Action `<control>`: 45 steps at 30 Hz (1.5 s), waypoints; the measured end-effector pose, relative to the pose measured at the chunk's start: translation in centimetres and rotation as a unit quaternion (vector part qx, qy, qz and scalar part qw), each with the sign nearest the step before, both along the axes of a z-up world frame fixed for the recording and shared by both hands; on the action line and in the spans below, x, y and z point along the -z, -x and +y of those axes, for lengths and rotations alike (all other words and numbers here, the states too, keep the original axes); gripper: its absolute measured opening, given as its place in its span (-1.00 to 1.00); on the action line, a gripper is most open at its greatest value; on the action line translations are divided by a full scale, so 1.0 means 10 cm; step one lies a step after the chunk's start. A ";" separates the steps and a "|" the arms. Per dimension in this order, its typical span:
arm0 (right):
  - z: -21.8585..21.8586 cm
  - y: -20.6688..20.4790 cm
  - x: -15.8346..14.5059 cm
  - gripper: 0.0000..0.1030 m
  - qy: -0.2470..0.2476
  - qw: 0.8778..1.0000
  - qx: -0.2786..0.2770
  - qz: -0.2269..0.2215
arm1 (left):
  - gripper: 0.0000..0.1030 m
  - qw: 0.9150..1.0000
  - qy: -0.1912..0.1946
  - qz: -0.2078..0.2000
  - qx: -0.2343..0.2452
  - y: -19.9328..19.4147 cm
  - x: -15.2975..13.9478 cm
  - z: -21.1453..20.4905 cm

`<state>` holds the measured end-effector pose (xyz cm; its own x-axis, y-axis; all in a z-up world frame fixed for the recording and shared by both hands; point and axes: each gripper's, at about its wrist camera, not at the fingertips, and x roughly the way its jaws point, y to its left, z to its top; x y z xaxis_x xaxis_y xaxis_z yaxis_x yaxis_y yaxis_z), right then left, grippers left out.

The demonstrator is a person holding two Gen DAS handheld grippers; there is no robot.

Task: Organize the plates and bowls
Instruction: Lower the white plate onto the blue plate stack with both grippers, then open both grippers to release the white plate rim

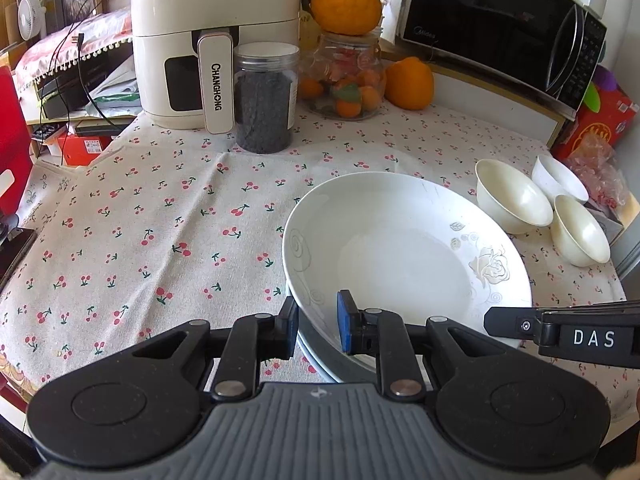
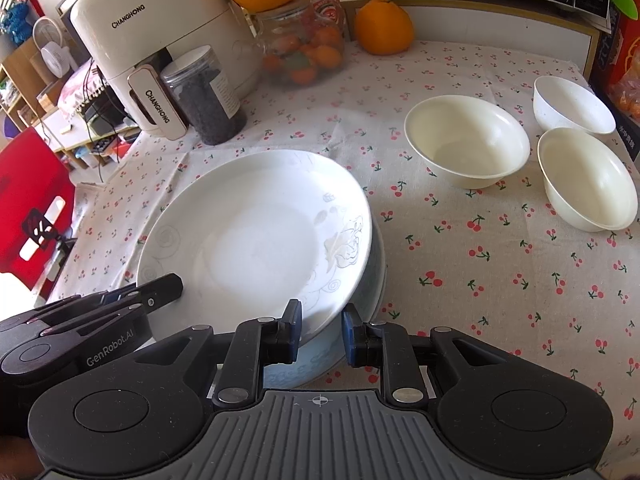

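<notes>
A white plate with a rose pattern [image 1: 404, 248] lies tilted on top of other plates [image 1: 316, 356] on the cherry tablecloth; it shows in the right wrist view too [image 2: 256, 240], above a lower plate [image 2: 312, 364]. My left gripper [image 1: 318, 326] straddles the top plate's near rim with a gap between pads and rim. My right gripper [image 2: 322, 330] straddles the rim of the plates on the other side, also with a gap. Three cream bowls [image 2: 466, 140] [image 2: 586, 178] [image 2: 572, 104] stand apart at the right.
A white air fryer [image 1: 200, 40], a dark-filled jar [image 1: 266, 100], a glass jar with oranges [image 1: 344, 76], an orange [image 1: 408, 84] and a microwave [image 1: 504, 28] line the back. The table's left edge [image 1: 24, 208] drops off beside a red chair [image 2: 28, 200].
</notes>
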<state>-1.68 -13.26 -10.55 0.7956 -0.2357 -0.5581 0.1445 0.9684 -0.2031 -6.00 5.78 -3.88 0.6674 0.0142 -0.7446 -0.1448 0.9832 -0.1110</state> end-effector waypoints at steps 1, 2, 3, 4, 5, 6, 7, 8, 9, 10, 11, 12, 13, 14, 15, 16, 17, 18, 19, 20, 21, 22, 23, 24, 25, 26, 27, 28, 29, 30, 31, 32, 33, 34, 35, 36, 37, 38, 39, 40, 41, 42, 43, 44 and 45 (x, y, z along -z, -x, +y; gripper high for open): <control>-0.01 0.00 0.00 -0.59 -0.001 1.000 0.000 0.000 | -0.65 1.000 -0.001 0.000 0.000 0.00 0.00 0.00; -0.01 0.00 0.00 -0.59 -0.001 1.000 0.000 0.001 | -0.65 1.000 -0.002 -0.001 0.001 0.00 0.00 0.00; -0.01 -0.01 0.00 -0.59 0.000 1.000 0.000 0.001 | -0.65 1.000 -0.003 -0.001 0.001 0.00 0.00 0.00; 0.00 -0.01 0.01 -0.59 0.001 1.000 0.001 0.000 | -0.65 1.000 -0.005 -0.002 0.002 0.01 0.00 -0.01; 0.00 -0.01 0.01 -0.59 0.002 1.000 0.001 0.000 | -0.65 1.000 -0.005 -0.002 0.002 0.01 0.00 -0.01; 0.00 -0.02 0.01 -0.57 0.002 1.000 0.000 0.000 | -0.65 1.000 -0.005 -0.002 0.002 0.01 0.00 0.00; 0.00 -0.02 0.01 -0.56 0.002 1.000 0.000 0.001 | -0.65 1.000 -0.005 -0.002 0.002 0.01 0.00 0.00; 0.00 -0.02 0.01 -0.56 0.002 1.000 0.000 0.001 | -0.65 1.000 -0.005 -0.002 0.002 0.00 0.00 0.00; -0.01 -0.02 0.01 -0.55 0.003 1.000 -0.001 0.000 | -0.65 1.000 -0.006 -0.002 0.002 0.00 0.01 -0.01; -0.01 -0.02 0.01 -0.55 0.003 1.000 -0.001 0.000 | -0.65 1.000 -0.006 -0.003 0.003 0.00 0.01 0.00; -0.01 -0.02 0.01 -0.55 0.003 1.000 -0.001 0.000 | -0.65 1.000 -0.007 -0.003 0.003 0.00 0.01 -0.01; -0.01 -0.02 0.01 -0.55 0.003 1.000 -0.001 0.000 | -0.65 1.000 -0.008 -0.003 0.003 0.00 0.01 -0.01; -0.01 -0.02 0.01 -0.55 0.003 1.000 -0.001 0.000 | -0.65 1.000 -0.009 -0.004 0.003 0.00 0.01 -0.01; -0.01 -0.02 0.01 -0.55 0.003 1.000 -0.001 0.000 | -0.65 1.000 -0.008 -0.004 0.003 0.00 0.01 -0.01; -0.01 -0.02 0.01 -0.55 0.003 1.000 -0.001 0.000 | -0.65 1.000 -0.009 -0.004 0.003 0.00 0.01 -0.01; -0.01 -0.02 0.01 -0.55 0.003 1.000 -0.001 0.000 | -0.65 1.000 -0.009 -0.003 0.003 0.00 0.01 -0.01; -0.01 -0.02 0.01 -0.55 0.004 1.000 -0.001 0.000 | -0.65 1.000 -0.008 -0.004 0.003 0.00 0.01 -0.01; -0.01 -0.02 0.01 -0.55 0.003 1.000 -0.001 0.000 | -0.65 1.000 -0.009 -0.004 0.003 0.00 0.01 -0.01; -0.01 -0.02 0.01 -0.55 0.003 1.000 -0.001 0.000 | -0.65 1.000 -0.008 -0.003 0.003 0.00 0.01 -0.01; -0.01 -0.02 0.02 -0.55 0.003 1.000 0.000 0.000 | -0.65 1.000 -0.008 -0.003 0.002 0.00 0.01 -0.01; -0.01 -0.02 0.02 -0.55 0.004 1.000 -0.001 0.000 | -0.65 1.000 -0.007 -0.003 0.002 0.00 0.01 0.00; 0.00 -0.02 0.02 -0.55 0.005 1.000 -0.001 0.000 | -0.65 1.000 -0.007 -0.004 0.002 0.00 0.01 0.00; -0.01 -0.02 0.02 -0.55 0.005 1.000 -0.001 0.000 | -0.65 1.000 -0.007 -0.003 0.002 0.00 0.01 0.00; -0.01 -0.03 0.01 -0.55 0.005 1.000 -0.001 0.000 | -0.65 1.000 -0.006 -0.003 0.002 -0.01 0.01 0.01; -0.01 -0.03 0.01 -0.55 0.005 1.000 -0.002 0.001 | -0.65 1.000 -0.003 -0.003 0.002 -0.01 0.01 0.02; -0.01 -0.03 0.01 -0.55 0.005 1.000 -0.002 0.001 | -0.65 1.000 -0.001 -0.002 0.001 -0.01 0.01 0.02; -0.01 -0.03 0.01 -0.55 0.005 1.000 -0.002 0.001 | -0.63 1.000 0.000 -0.002 0.000 -0.01 0.01 0.02; -0.01 -0.04 0.01 -0.55 0.007 1.000 -0.002 0.001 | -0.61 1.000 -0.001 -0.002 -0.001 -0.01 0.02 0.02; -0.01 -0.04 0.02 -0.56 0.009 1.000 -0.002 0.001 | -0.58 1.000 0.001 0.002 -0.002 -0.02 0.03 0.03; 0.00 -0.04 0.02 -0.57 0.011 1.000 -0.002 0.001 | -0.57 1.000 0.005 0.006 -0.003 -0.03 0.04 0.04; -0.01 -0.04 0.01 -0.57 0.011 1.000 -0.001 0.000 | -0.57 1.000 0.009 0.008 -0.004 -0.03 0.05 0.05; -0.01 -0.04 0.02 -0.57 0.010 1.000 -0.001 0.000 | -0.57 1.000 0.009 0.008 -0.004 -0.04 0.05 0.05; -0.01 -0.04 0.02 -0.57 0.009 1.000 -0.001 -0.001 | -0.57 1.000 0.010 0.007 -0.004 -0.04 0.05 0.05; -0.01 -0.05 0.02 -0.58 0.009 1.000 0.000 -0.001 | -0.57 1.000 0.010 0.007 -0.004 -0.04 0.05 0.05; -0.01 -0.04 0.02 -0.58 0.010 1.000 -0.001 -0.001 | -0.56 1.000 0.011 0.007 -0.004 -0.04 0.05 0.05; -0.02 -0.04 0.02 -0.58 0.010 1.000 0.000 -0.001 | -0.55 1.000 0.012 0.007 -0.004 -0.04 0.05 0.05; -0.02 -0.04 0.02 -0.59 0.009 1.000 0.000 -0.001 | -0.54 1.000 0.013 0.008 -0.004 -0.04 0.05 0.05; -0.02 -0.04 0.02 -0.59 0.008 1.000 0.000 -0.001 | -0.53 1.000 0.015 0.009 -0.005 -0.04 0.05 0.05; -0.03 -0.04 0.01 -0.59 0.007 1.000 0.000 -0.001 | -0.52 1.000 0.016 0.010 -0.005 -0.04 0.05 0.05; -0.03 -0.04 0.01 -0.59 0.006 1.000 0.000 -0.001 | -0.52 1.000 0.019 0.012 -0.005 -0.05 0.06 0.06; -0.03 -0.04 0.01 -0.59 0.006 1.000 0.000 -0.001 | -0.52 1.000 0.021 0.013 -0.006 -0.05 0.06 0.07; -0.02 -0.04 0.01 -0.59 0.007 1.000 0.000 -0.001 | -0.52 1.000 0.022 0.014 -0.006 -0.05 0.07 0.07; -0.02 -0.04 0.01 -0.58 0.007 1.000 -0.001 -0.001 | -0.52 1.000 0.024 0.015 -0.006 -0.06 0.07 0.07; -0.02 -0.04 0.01 -0.58 0.007 1.000 -0.001 -0.001 | -0.52 1.000 0.024 0.016 -0.007 -0.06 0.07 0.07; -0.03 -0.04 0.02 -0.57 0.007 1.000 -0.001 -0.001 | -0.52 1.000 0.024 0.016 -0.007 -0.06 0.07 0.07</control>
